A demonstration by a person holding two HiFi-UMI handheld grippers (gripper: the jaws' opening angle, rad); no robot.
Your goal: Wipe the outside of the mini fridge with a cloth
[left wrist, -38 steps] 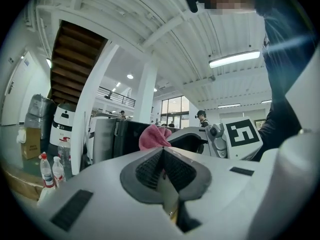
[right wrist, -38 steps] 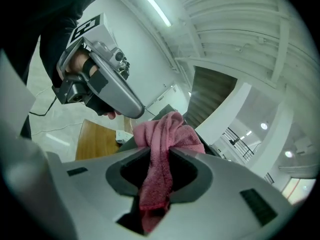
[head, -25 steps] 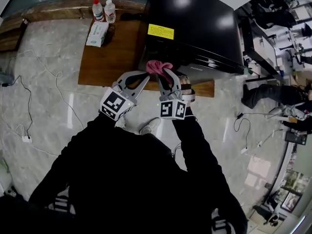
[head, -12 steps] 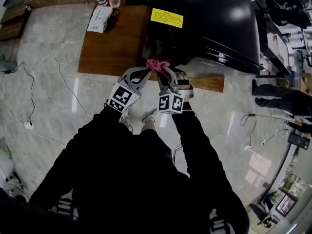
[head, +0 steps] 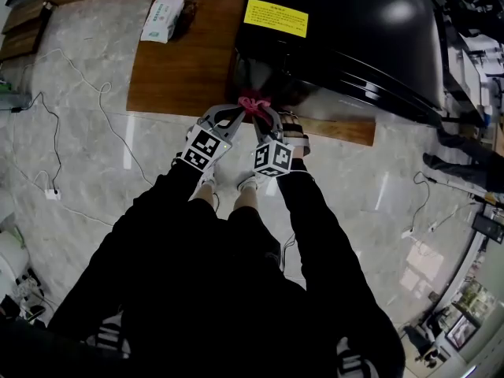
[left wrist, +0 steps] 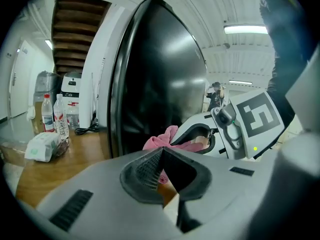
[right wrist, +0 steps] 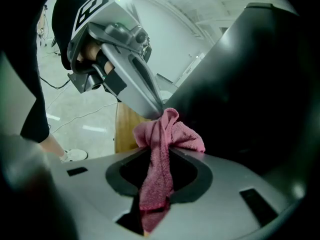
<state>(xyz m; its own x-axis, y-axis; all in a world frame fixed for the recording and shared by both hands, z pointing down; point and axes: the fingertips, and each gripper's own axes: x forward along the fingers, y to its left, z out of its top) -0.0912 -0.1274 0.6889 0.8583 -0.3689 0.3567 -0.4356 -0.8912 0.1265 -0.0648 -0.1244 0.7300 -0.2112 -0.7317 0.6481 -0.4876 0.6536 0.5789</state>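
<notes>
The black mini fridge (head: 346,30) stands on a low wooden platform (head: 181,69). A pink cloth (head: 253,102) is bunched against the fridge's lower front corner. My right gripper (head: 264,116) is shut on the pink cloth (right wrist: 160,149), which runs down between its jaws and puffs out past the tips. My left gripper (head: 236,113) comes in from the left, and its closed tips meet the top of the cloth (left wrist: 162,136). In the right gripper view the left gripper (right wrist: 156,113) pinches the cloth's upper corner. The glossy fridge side (left wrist: 155,79) fills the left gripper view.
Two water bottles (left wrist: 54,116) and a white tissue pack (head: 161,16) sit on the platform's far left. A yellow label (head: 276,17) is on the fridge top. Cables (head: 75,93) trail over the marble floor. My feet (head: 248,181) stand just before the platform edge.
Both grippers and the cloth have moved together slightly up the view towards the fridge's corner. The view has shifted so the fridge sits higher and larger.
</notes>
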